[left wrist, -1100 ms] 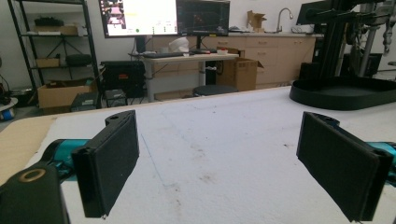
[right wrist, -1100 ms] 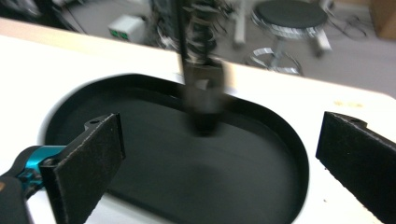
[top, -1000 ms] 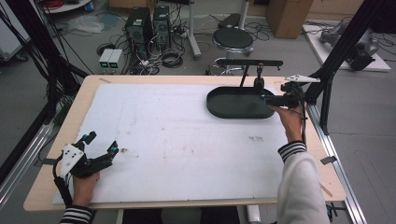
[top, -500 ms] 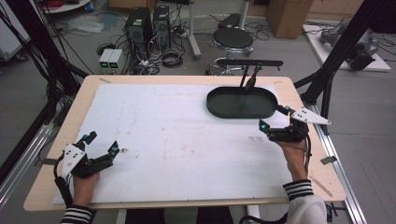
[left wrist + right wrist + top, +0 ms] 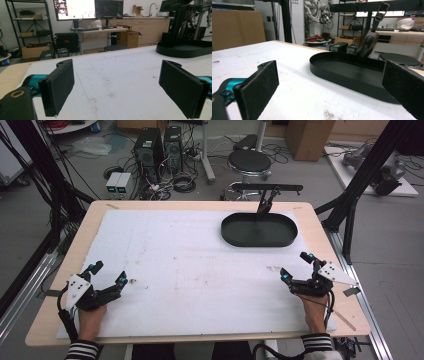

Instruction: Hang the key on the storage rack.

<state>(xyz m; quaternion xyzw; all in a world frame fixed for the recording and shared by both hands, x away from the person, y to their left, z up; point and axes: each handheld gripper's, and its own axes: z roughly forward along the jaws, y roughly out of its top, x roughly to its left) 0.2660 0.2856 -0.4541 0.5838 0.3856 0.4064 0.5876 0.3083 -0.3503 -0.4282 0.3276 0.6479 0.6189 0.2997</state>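
My left gripper (image 5: pixel 107 274) rests low at the table's front left, held by a hand, jaws wide apart with nothing between them. In the left gripper view its gripper (image 5: pixel 125 87) frames bare white mat. My right gripper (image 5: pixel 296 267) sits at the front right, also open and holding nothing. A black oval tray (image 5: pixel 258 231) lies at the back right of the mat, a good way beyond the right gripper. The right gripper view has the tray (image 5: pixel 352 72) straight ahead between the parted jaws, seemingly bare inside.
A white mat (image 5: pixel 190 265) covers most of the wooden table (image 5: pixel 95 215). A black stand with a horizontal bar (image 5: pixel 266 188) rises behind the tray. Black frame posts (image 5: pixel 360 185) flank the table at right. Computers, cables and a stool sit on the floor beyond.
The right gripper has drawn back from the tray's right end toward the front right of the table and come down low. The left gripper has hardly moved.
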